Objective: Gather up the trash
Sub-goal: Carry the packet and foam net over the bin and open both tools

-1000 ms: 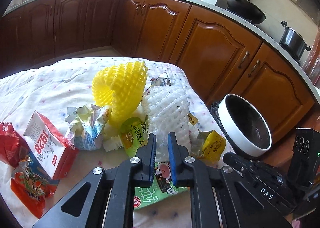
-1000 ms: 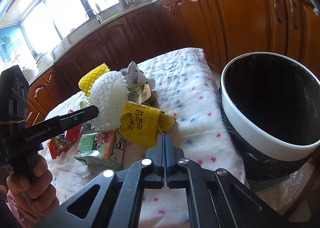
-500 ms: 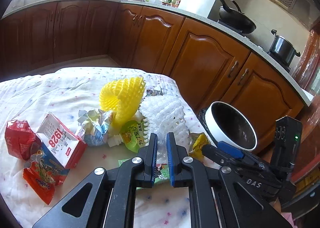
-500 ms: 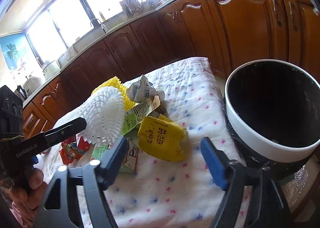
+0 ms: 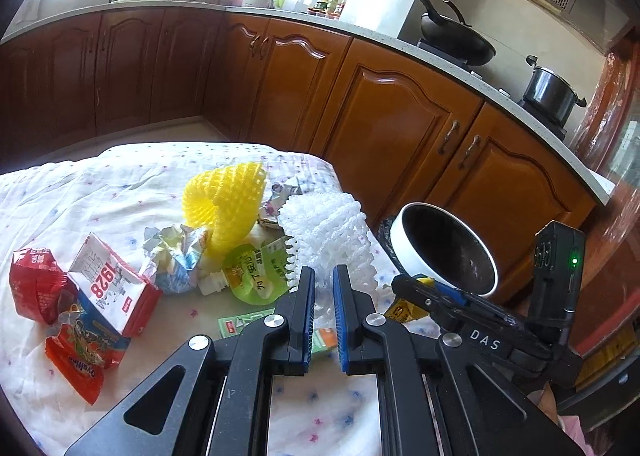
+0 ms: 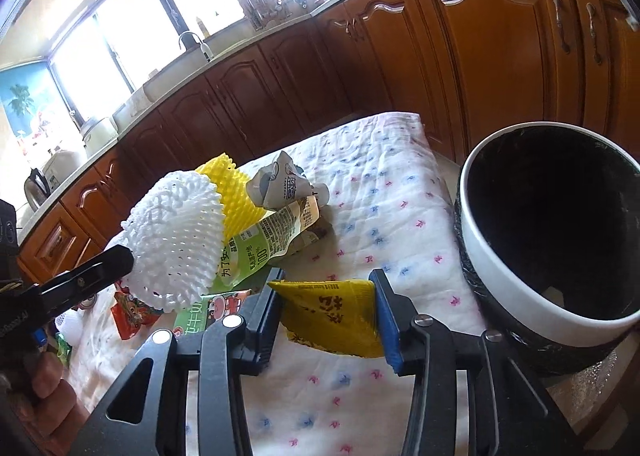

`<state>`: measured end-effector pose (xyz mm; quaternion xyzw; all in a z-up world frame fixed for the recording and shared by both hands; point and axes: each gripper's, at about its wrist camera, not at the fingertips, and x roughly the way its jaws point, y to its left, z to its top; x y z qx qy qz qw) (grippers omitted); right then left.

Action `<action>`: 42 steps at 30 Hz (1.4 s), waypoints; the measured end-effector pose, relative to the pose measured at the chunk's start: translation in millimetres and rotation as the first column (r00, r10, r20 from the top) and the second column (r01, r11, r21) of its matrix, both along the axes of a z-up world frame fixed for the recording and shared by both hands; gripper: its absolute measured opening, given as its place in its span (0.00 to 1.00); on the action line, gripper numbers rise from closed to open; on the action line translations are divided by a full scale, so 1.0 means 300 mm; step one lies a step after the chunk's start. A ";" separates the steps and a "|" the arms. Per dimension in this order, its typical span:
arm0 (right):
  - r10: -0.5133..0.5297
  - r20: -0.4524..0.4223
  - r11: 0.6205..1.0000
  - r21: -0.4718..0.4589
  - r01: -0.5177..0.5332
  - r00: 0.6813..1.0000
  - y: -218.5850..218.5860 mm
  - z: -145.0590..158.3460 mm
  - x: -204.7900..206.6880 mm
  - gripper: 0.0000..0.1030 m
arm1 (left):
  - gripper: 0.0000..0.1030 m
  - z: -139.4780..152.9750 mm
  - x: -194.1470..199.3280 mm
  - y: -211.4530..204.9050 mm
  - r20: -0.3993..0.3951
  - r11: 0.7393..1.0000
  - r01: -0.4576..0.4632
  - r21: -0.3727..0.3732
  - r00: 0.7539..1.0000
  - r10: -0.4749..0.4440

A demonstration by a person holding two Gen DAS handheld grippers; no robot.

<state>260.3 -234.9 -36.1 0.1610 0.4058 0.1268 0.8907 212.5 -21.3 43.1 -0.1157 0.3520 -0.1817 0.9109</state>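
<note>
While my right gripper is closing its jaws on the crumpled yellow foil packet between them, my left gripper stays clenched on the white foam fruit net.

I count two foam nets, white and yellow, one red-and-white carton at nine o'clock, and one black-lined white bin at three o'clock beside the floral-clothed table, with brown kitchen cabinets behind.

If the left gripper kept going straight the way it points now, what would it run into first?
Probably nothing new: the left gripper already pinches the white foam net. Past the net, the green pouch and the yellow foam net lie roughly in line; depth is unclear.
</note>
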 end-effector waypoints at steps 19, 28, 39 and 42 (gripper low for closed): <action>-0.195 0.059 0.981 0.001 0.195 0.979 -0.355 0.114 -0.094 0.42 | 0.08 -0.012 0.130 -0.292 -0.013 0.982 0.186 0.040 0.982 -0.186; -0.245 0.038 0.969 -0.006 0.245 0.969 -0.483 0.096 -0.009 0.42 | 0.08 -0.017 0.290 -0.482 -0.037 0.957 0.268 0.113 0.964 -0.265; -0.263 -0.014 0.965 -0.013 0.263 0.965 -0.573 0.045 0.083 0.43 | 0.08 -0.083 0.481 -0.653 -0.106 0.931 0.325 0.166 0.945 -0.311; -0.261 -0.025 0.965 -0.011 0.261 0.965 -0.580 0.031 0.092 0.47 | 0.10 -0.107 0.509 -0.670 -0.132 0.927 0.336 0.165 0.939 -0.317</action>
